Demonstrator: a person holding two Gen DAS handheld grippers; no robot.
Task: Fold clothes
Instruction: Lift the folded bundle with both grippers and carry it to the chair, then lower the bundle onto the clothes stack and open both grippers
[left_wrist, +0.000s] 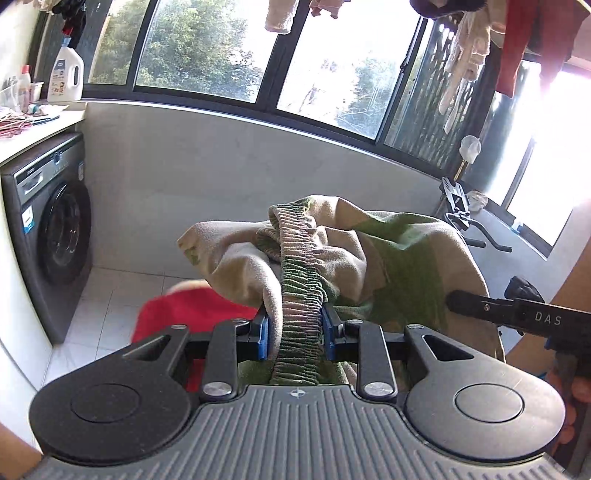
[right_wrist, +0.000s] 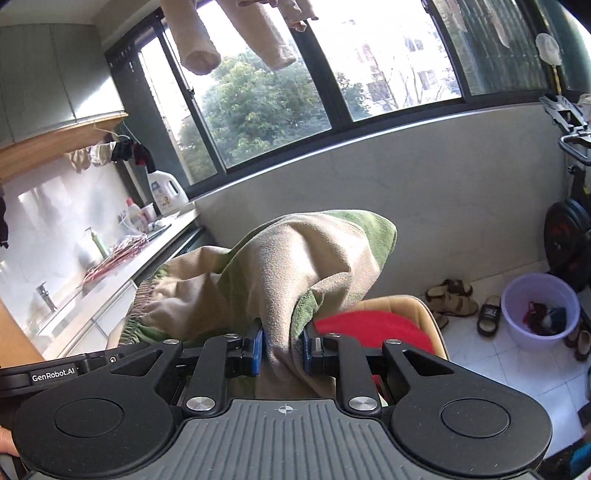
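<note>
Your left gripper (left_wrist: 294, 338) jaws clamped on the gathered elastic waistband of the green-and-beige fleece trousers (left_wrist: 388, 258), your right gripper (right_wrist: 282, 349) jaws pinching a fold of them, garment lifted over a red cloth (right_wrist: 369, 328).

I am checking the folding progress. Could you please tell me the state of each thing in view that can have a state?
Left gripper: shut on the garment's elastic waistband.
Right gripper: shut on a bunch of the garment.
Green and beige garment: lifted, bunched, not yet folded.
Washing machine: door closed.
Purple basin: holds clothes.
</note>
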